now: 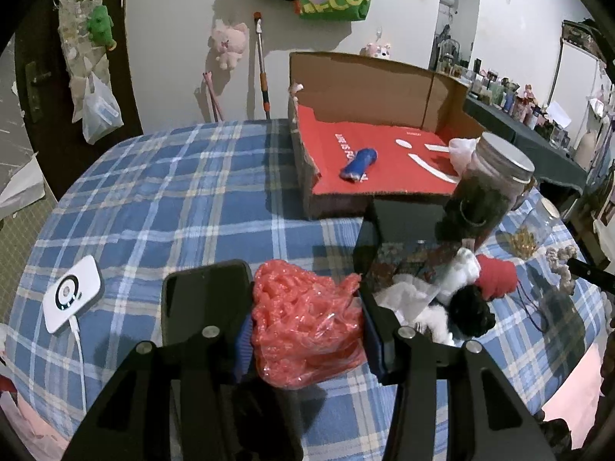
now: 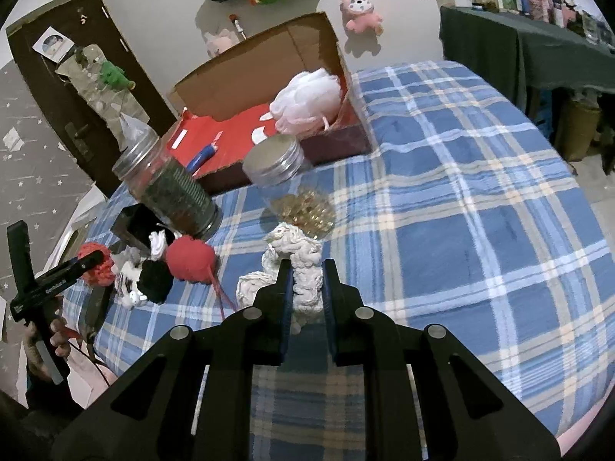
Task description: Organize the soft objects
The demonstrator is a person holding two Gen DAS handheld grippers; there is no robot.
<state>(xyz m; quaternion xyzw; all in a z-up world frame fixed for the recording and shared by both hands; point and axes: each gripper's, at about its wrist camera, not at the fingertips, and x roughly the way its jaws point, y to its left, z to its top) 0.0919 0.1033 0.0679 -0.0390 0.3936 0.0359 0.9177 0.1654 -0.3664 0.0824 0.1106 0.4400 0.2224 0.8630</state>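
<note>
My left gripper (image 1: 307, 307) is shut on a crinkly red mesh sponge (image 1: 307, 319) and holds it just above the plaid table. My right gripper (image 2: 305, 269) is shut on a white knotted rope toy (image 2: 303, 265) that lies on the table. The open cardboard box (image 1: 361, 77) with a red floor holds a blue roll (image 1: 359, 164) and a white bath pouf (image 2: 307, 98). A red yarn ball (image 2: 191, 259) and a black-and-white plush (image 2: 152, 278) lie between the grippers. The left gripper shows in the right wrist view (image 2: 92, 257).
A dark-filled jar (image 2: 169, 184) and a jar of gold beads (image 2: 292, 188) stand in front of the box. A black case (image 1: 388, 230) sits by the plush. A white device with a cable (image 1: 73, 297) lies at the table's left. A shelf of bottles (image 1: 515, 96) stands at the right.
</note>
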